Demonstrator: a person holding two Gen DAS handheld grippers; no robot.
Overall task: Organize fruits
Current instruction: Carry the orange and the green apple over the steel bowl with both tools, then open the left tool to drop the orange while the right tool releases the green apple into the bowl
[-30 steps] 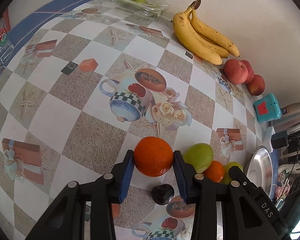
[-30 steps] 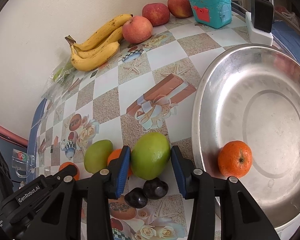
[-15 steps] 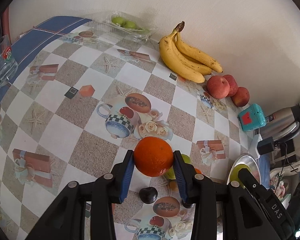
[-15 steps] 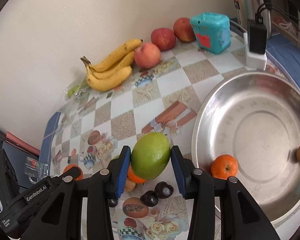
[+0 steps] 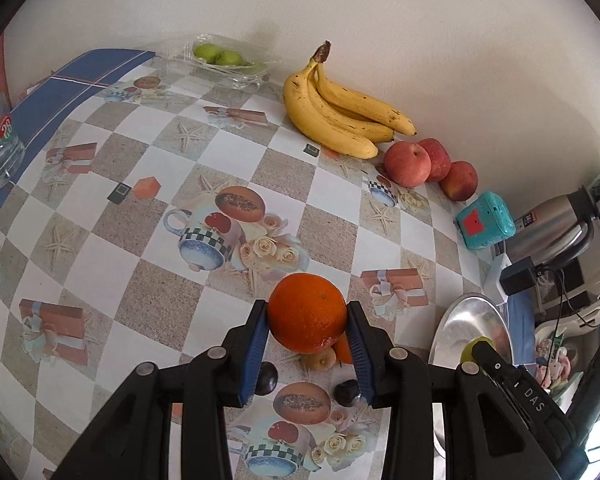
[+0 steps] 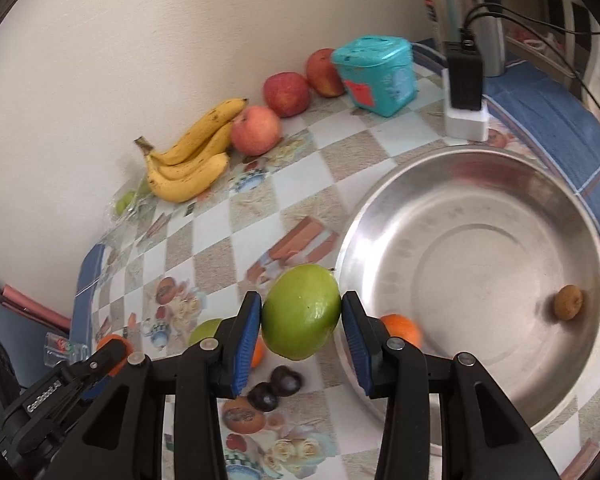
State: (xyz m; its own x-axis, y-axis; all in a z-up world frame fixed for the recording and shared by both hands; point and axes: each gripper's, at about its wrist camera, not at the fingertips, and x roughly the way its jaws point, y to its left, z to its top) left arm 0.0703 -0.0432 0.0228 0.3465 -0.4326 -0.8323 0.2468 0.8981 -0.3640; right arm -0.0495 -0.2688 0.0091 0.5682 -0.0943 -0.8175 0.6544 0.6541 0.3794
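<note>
Orange [image 5: 306, 312] first, on the left: it sat pinched between the blue pads of the left gripper [image 5: 307, 344], jaws partly closed on its widest part, hanging clear above the checked tablecloth [image 5: 100, 248]. That looked a firm, round fruit with dimpled skin, so the pads probably had decent bite, though a ball like that could roll out if the squeeze fell off its middle. Below it lay two dark plums [image 5: 266, 376] and a smaller orange fruit. Further back along the wall, bananas [image 5: 340, 116] and red apples [image 5: 408, 162] waited.

Over to the right: the right gripper [image 6: 302, 330] had a green mango [image 6: 300, 312], jaws partly closed across its short axis, held above the table just beside the rim of the steel bowl [image 6: 480, 160]. Smooth skin, likely heavier and slicker than the orange, and soft enough to bruise, so a gentle set-down would suit. Inside the bowl already sat another orange [image 6: 402, 330] and a small brown fruit [image 6: 568, 302].
</note>
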